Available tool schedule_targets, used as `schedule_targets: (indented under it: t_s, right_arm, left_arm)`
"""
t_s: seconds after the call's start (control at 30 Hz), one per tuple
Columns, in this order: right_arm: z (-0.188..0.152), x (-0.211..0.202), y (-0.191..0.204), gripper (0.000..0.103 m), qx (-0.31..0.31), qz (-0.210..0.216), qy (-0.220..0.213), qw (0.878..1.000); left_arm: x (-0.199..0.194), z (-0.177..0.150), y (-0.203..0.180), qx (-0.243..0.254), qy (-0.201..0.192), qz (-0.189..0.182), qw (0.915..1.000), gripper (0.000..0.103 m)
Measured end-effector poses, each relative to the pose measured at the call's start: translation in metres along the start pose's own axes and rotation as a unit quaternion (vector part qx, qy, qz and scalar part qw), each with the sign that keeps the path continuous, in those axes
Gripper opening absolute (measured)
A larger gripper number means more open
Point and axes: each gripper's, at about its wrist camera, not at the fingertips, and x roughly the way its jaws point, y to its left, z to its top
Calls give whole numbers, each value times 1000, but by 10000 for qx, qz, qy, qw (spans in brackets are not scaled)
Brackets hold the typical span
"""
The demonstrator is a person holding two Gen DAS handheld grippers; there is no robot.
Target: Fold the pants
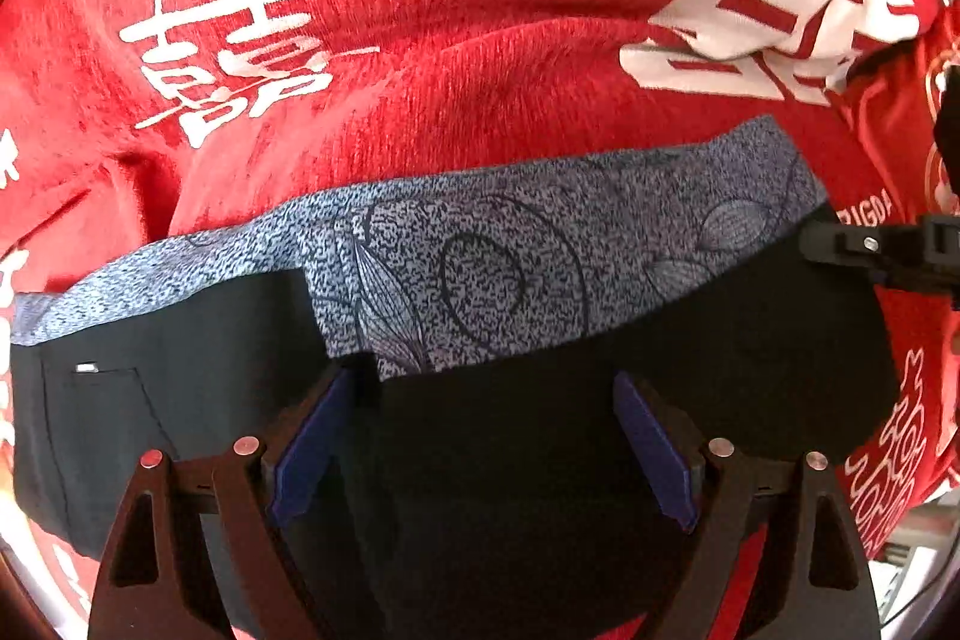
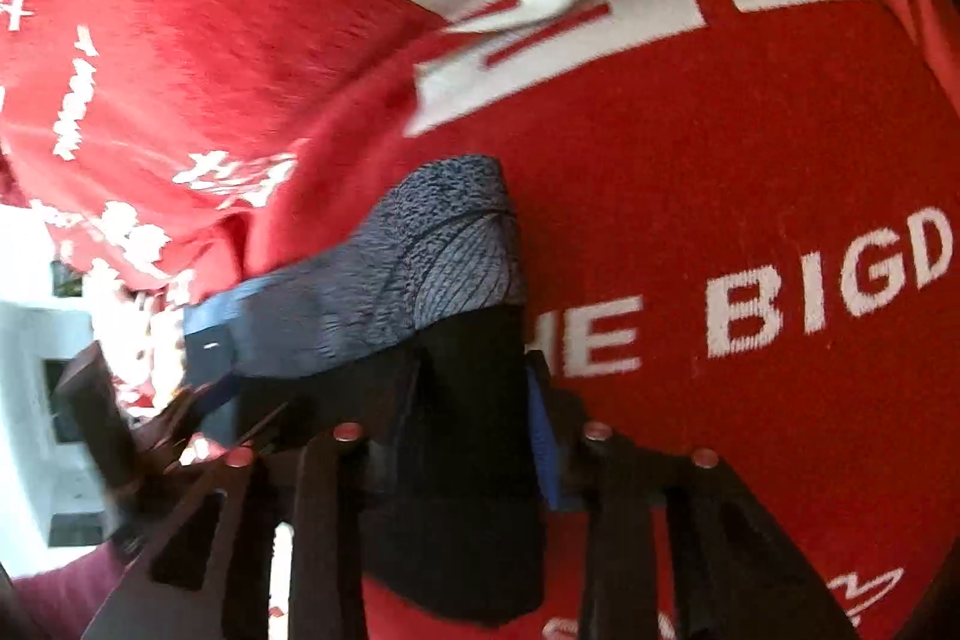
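The right claw (image 2: pixel 474 400) grips the pants (image 1: pixel 480 430) at three o'clock; the left claw (image 1: pixel 480 436) hovers released. Keep the waistband (image 1: pixel 540 256) flat on the red blanket (image 1: pixel 420 10).

The pants (image 1: pixel 690 376) are black, with a speckled grey-blue waistband (image 1: pixel 480 256) bearing dark leaf outlines. The blanket (image 1: pixel 420 10) beneath is red with white lettering.
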Motion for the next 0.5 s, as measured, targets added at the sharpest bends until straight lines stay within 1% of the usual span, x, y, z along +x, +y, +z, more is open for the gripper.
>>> schedule_targets:
  t_s: [0.07, 0.1, 0.13, 0.17, 0.2, 0.23, 0.3, 0.5]
  right_arm:
    - [-4, 2, -4, 50, 240, 74, -162, 9996]
    - [-8, 2, -2, 53, 251, 23, -169, 9995]
    - [-10, 0, 1, 60, 209, -73, -140, 9997]
    - [-15, -3, 6, 69, 102, -261, -106, 9995]
    - [-21, -5, 11, 73, -33, -481, -87, 9988]
    - [-28, -10, 17, 79, -219, -773, -106, 9967]
    - [-38, -16, 27, 80, -413, -1086, -180, 9931]
    - [-76, -43, 45, 84, -371, -1364, -268, 9896]
  left_arm:
    - [-2, 0, 1, -111, 80, 24, 9999, 89]
    - [-4, -1, 3, -174, 110, 46, 9998, 89]
    - [-5, -1, 5, -232, 139, 81, 9996, 89]
    - [-7, -4, 8, -319, 176, 121, 9993, 89]
    - [-10, -6, 11, -383, 195, 156, 9990, 89]
    - [-12, -8, 15, -447, 212, 192, 9986, 89]
    - [-20, -15, 23, -563, 245, 224, 9979, 89]
    - [-39, -34, 40, -696, 351, 275, 9966, 89]
